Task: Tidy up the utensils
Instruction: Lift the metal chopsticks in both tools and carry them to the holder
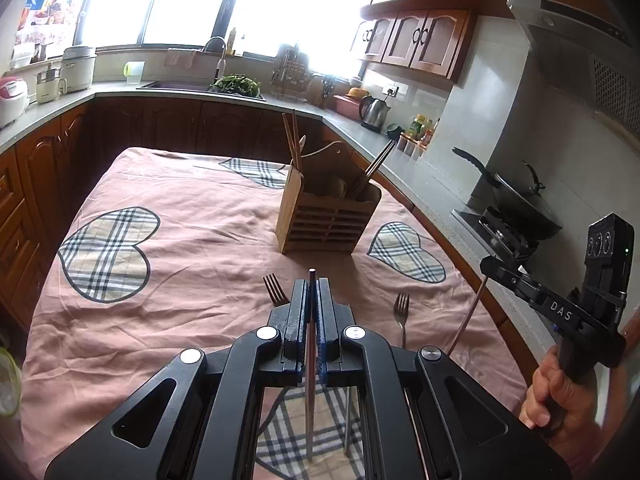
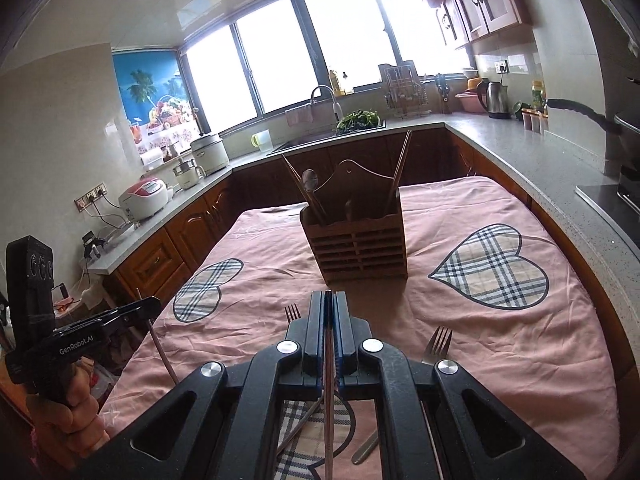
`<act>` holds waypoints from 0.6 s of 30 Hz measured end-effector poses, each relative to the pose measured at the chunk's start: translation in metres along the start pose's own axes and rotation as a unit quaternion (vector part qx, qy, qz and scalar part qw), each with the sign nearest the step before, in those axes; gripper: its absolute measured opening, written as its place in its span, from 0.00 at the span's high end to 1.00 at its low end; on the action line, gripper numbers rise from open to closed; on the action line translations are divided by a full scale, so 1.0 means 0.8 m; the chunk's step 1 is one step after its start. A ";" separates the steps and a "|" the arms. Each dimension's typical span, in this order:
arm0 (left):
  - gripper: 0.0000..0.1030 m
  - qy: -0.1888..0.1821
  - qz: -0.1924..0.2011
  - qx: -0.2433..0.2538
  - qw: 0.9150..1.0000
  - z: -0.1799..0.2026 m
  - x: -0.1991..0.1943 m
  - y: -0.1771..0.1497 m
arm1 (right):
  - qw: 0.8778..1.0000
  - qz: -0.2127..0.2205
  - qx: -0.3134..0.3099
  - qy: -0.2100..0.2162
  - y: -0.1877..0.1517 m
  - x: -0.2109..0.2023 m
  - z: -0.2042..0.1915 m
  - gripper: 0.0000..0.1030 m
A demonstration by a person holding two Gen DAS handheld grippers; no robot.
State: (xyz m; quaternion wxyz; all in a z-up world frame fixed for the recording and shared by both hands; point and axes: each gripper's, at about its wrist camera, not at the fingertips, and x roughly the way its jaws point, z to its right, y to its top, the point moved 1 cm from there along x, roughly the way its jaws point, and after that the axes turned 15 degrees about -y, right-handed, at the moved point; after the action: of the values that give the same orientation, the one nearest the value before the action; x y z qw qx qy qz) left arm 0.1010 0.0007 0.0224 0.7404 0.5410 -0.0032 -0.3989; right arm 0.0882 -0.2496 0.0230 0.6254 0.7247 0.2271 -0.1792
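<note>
My left gripper (image 1: 313, 285) is shut on a thin metal chopstick (image 1: 311, 344) that runs down between its blue pads above the pink cloth. My right gripper (image 2: 329, 299) is likewise shut on a second chopstick (image 2: 329, 380). Each gripper also shows in the other's view: the right gripper (image 1: 487, 267) with its chopstick hanging below, and the left gripper (image 2: 154, 305) the same. A wooden slatted utensil holder (image 1: 328, 220) (image 2: 356, 248) stands on the table ahead of both, with chopsticks and a spoon (image 2: 310, 180) in it. Two forks (image 1: 274, 290) (image 1: 401, 312) lie on the cloth just below the grippers.
The table wears a pink cloth with plaid hearts (image 1: 106, 254). Kitchen counters wrap around it, with a sink (image 2: 320, 142), a kettle (image 1: 375, 112), rice cookers (image 2: 146, 198) and a wok on the stove (image 1: 520, 200). More utensil handles (image 2: 366, 452) lie on the cloth beneath the right gripper.
</note>
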 end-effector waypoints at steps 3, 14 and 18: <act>0.97 -0.001 0.014 0.001 1.000 0.002 -0.010 0.002 | 1.000 0.011 0.001 -0.002 0.001 -0.009 0.000 0.96; 0.97 0.003 0.055 0.005 0.998 0.005 -0.025 0.023 | 0.998 0.055 0.011 -0.004 0.021 -0.027 0.002 0.96; 0.97 0.002 0.058 0.009 0.998 0.008 -0.022 0.030 | 0.998 0.061 0.013 -0.002 0.027 -0.026 0.004 0.96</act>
State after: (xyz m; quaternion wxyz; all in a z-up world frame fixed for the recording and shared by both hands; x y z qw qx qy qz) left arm 0.1002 0.0082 0.0521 0.7576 0.5472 -0.0363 -0.3540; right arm 0.0830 -0.2571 0.0520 0.6258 0.7452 0.1790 -0.1451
